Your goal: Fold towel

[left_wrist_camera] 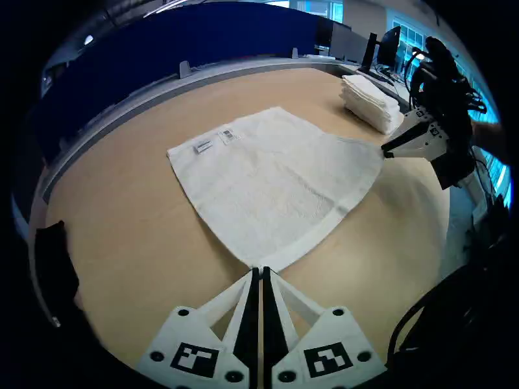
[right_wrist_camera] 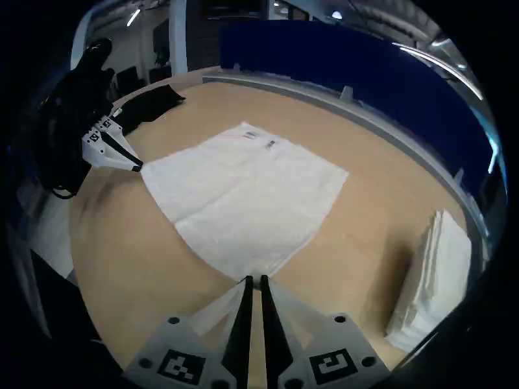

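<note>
One towel (left_wrist_camera: 272,181) lies spread flat on the tabletop (left_wrist_camera: 130,227). Two grippers grasp it: the left gripper (left_wrist_camera: 261,271) is clenched on one corner and the right gripper (right_wrist_camera: 253,280) on the neighbouring corner. Two labels (left_wrist_camera: 203,146) sit near the towel's far edge. One stack of folded towels (right_wrist_camera: 431,285) lies apart from the towel, to its side. The left gripper view adds dark monitors (left_wrist_camera: 389,42) beyond that stack.
</note>
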Available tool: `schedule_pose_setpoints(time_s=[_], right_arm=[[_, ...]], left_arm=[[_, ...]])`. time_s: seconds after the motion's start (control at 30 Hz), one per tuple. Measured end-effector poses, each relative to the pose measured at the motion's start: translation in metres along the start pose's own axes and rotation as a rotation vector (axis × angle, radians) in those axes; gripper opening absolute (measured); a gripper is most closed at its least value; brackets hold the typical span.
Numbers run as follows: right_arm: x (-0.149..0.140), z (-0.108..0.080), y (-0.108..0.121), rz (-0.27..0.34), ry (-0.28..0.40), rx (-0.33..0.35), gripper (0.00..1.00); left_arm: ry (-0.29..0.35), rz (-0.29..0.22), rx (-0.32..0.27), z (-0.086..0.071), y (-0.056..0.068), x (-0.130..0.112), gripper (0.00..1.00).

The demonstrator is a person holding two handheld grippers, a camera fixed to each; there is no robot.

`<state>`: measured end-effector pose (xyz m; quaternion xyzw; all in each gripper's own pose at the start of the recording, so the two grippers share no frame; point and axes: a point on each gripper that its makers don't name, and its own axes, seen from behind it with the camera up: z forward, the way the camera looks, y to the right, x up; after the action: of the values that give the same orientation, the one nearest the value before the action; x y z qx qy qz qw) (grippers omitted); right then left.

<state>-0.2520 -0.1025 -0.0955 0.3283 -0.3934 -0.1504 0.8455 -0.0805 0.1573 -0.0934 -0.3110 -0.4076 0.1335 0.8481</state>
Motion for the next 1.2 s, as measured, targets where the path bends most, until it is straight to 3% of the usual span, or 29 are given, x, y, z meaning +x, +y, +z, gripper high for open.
schedule_pose_setpoints(time_s=[0.37,0.77,0.97,1.1,1.2], right_arm=[[0.022,-0.032,-0.001,-0.019,0.041,-0.007,0.09],[0.024,-0.03,-0.006,-0.023,0.045,0.001,0.08],[0.025,-0.029,-0.006,-0.029,0.046,0.001,0.08],[0.025,-0.028,-0.006,-0.03,0.045,0.002,0.08],[0.024,-0.028,-0.005,-0.031,0.044,0.002,0.07]], left_arm=[[0.048,-0.051,0.017,-0.031,-0.002,0.02,0.04],[0.076,-0.032,0.006,-0.035,0.004,0.026,0.03],[0.065,-0.007,-0.002,-0.034,0.007,0.023,0.33],[0.051,-0.014,-0.029,-0.035,0.013,0.02,0.78],[0.044,-0.023,-0.03,-0.034,0.012,0.019,0.8]])
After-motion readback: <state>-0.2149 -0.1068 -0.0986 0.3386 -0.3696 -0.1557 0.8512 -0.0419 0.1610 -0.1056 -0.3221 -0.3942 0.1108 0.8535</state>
